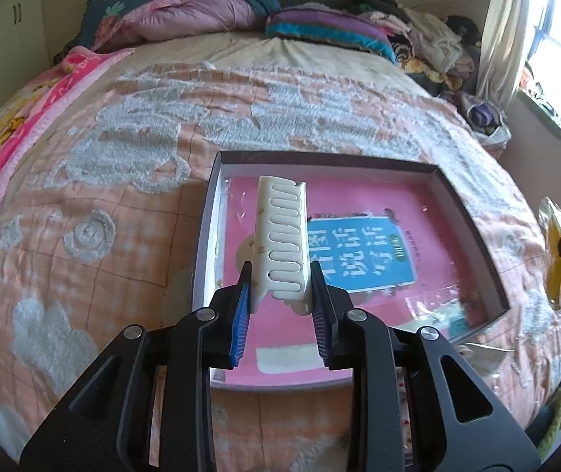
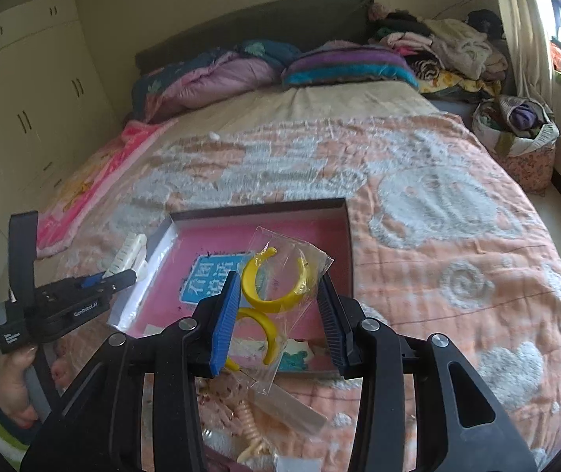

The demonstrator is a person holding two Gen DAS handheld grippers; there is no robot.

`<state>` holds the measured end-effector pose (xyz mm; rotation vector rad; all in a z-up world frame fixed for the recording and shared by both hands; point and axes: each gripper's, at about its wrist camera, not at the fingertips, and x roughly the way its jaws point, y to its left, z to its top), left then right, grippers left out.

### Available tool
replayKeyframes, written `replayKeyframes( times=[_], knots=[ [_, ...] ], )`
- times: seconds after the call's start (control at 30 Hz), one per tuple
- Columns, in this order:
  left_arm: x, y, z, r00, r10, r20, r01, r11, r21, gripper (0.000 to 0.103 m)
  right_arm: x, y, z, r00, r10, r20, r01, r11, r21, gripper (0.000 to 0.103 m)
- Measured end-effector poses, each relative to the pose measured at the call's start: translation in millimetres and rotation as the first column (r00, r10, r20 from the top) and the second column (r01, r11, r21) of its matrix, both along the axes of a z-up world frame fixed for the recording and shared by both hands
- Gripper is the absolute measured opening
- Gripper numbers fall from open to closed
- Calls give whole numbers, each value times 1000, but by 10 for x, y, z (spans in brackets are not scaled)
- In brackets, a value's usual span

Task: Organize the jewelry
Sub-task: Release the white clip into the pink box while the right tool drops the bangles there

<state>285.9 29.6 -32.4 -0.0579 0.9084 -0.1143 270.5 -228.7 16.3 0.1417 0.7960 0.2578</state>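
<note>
Hair clip (image 1: 280, 244), cream, clamped by one end in left gripper (image 1: 280, 295), above box (image 1: 473, 212) on bed. Right gripper (image 2: 278, 306) pinches bagged yellow hoops (image 2: 276, 287). Risks: clip pivots loose; slick bag slips.

Bed (image 2: 418, 212) covered by a peach quilt (image 1: 95, 196) with raised white patterns. Lying directly on the quilt: 1 shallow open box (image 2: 349, 236) with dark walls and a pink printed floor, set near the foot end. Along the left edge lies a pink cartoon-print blanket (image 1: 9, 133). At the head end, a bare cream sheet (image 2: 339, 102) carries bunched pink and dark-blue bedding (image 1: 186, 11), a striped purple-and-teal cushion (image 2: 347, 65), and a heap of folded clothes (image 2: 449, 51) toward the window side.
</note>
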Motion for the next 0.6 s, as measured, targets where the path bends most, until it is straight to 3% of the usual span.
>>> replayKeyframes(
  times=[0.43,0.47,0.6],
  knots=[
    [153,-9,-315,997,-13,-74,14,1000,23,20,266,210,-500,996,0,-89,-7,997,-72,42],
    [154,-16,-327,997,-13,-77,14,1000,23,20,260,221,-517,996,1,-91,-7,997,-71,44],
    [149,-19,-346,997,-13,-80,15,1000,24,21,158,249,-430,998,6,-58,-9,998,-56,72]
  ],
)
